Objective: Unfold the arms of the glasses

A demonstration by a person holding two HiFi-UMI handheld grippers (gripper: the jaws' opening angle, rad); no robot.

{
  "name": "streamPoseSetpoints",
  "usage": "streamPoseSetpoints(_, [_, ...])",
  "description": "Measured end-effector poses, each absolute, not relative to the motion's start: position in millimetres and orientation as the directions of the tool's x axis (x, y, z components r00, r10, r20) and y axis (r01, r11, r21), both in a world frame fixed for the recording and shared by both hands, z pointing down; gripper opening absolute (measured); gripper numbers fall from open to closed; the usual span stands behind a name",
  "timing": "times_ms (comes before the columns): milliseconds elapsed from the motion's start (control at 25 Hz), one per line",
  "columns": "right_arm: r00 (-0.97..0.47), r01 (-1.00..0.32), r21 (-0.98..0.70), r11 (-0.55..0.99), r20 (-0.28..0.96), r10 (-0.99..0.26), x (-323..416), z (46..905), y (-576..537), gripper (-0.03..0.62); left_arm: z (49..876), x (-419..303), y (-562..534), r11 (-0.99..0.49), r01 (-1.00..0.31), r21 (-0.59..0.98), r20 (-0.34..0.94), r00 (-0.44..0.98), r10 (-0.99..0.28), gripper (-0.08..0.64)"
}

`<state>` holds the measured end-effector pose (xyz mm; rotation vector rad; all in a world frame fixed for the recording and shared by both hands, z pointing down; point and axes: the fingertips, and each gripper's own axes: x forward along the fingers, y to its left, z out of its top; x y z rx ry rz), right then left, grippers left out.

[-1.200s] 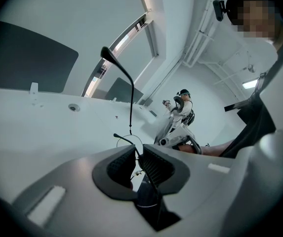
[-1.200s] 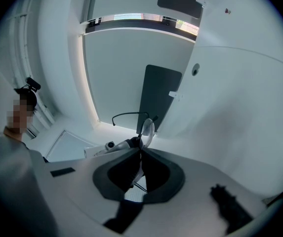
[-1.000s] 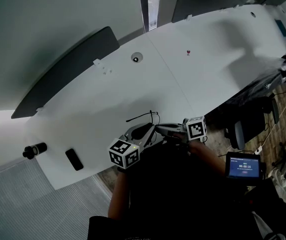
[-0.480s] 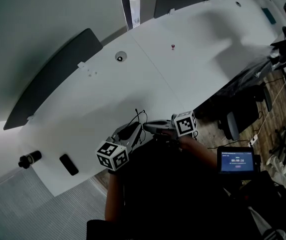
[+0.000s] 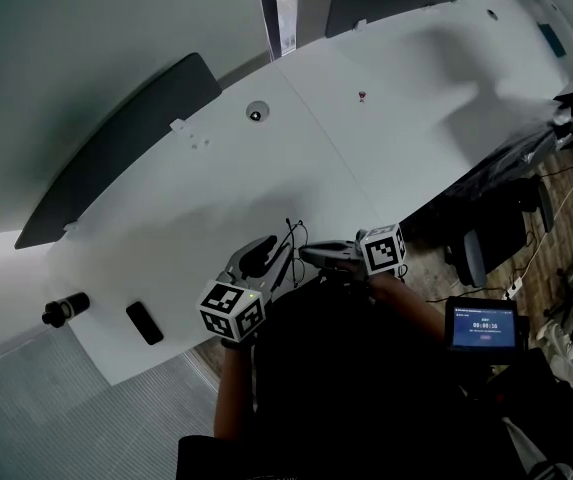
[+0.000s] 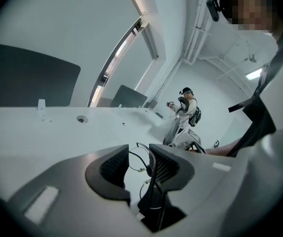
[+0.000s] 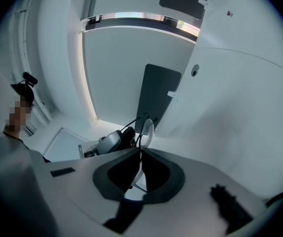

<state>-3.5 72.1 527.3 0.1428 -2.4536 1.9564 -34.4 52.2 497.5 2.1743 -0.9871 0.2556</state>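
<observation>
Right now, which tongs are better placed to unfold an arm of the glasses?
Left. The right tongs are shut on the glasses, steadying them; the left tongs are opening, an arm between them, probably free to regrip it.

This looks like an open-plan office or meeting space. A long white table [image 5: 216, 198] curves from the near left to the far right. Dark divider panels [image 5: 116, 163] stand along its far edge, and a round cable port [image 5: 257, 114] is set in its top. Off the table's right side, a dark office chair [image 5: 491, 253] stands on a wood-patterned floor [image 5: 556, 268] strewn with cables (a small screen [image 5: 484, 326] showing a timer sits near there). Exposed pipes [image 6: 200, 23] and a strip lamp [image 6: 254, 74] run overhead, and far off another person [image 6: 186, 110] stands wearing gear.
</observation>
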Motion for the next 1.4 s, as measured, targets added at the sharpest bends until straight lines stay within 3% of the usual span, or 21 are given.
streamPoseSetpoints(600, [-0.997,-0.056,-0.953,0.299,0.066,0.026,-16,520,85,0.018,474,-66,19,-0.476,-0.779,0.408,0.436,0.625,-0.648,0.132])
streamPoseSetpoints(720, [-0.999,-0.05,-0.966,0.255,0.049,-0.011,-12,523,82,0.018,475,-61,18,-0.479,-0.761,0.438,0.429,0.645,-0.632,0.135])
streamPoseSetpoints(920, [-0.997,-0.024,-0.987,0.157,0.012,-0.078,-3,528,74,0.018,480,-59,25,-0.467,-0.713,0.523,0.409,0.691,-0.596,0.204])
streamPoseSetpoints(1160, [-0.997,-0.023,-0.991,0.135,0.012,-0.082,-1,534,75,0.018,494,-61,44,-0.422,-0.674,0.606,0.419,0.722,-0.551,0.207])
streamPoseSetpoints(1400, [-0.998,-0.017,-0.99,0.139,0.007,-0.067,-5,530,76,0.018,510,-28,78,-0.442,-0.57,0.692,0.421,0.817,-0.394,0.202])
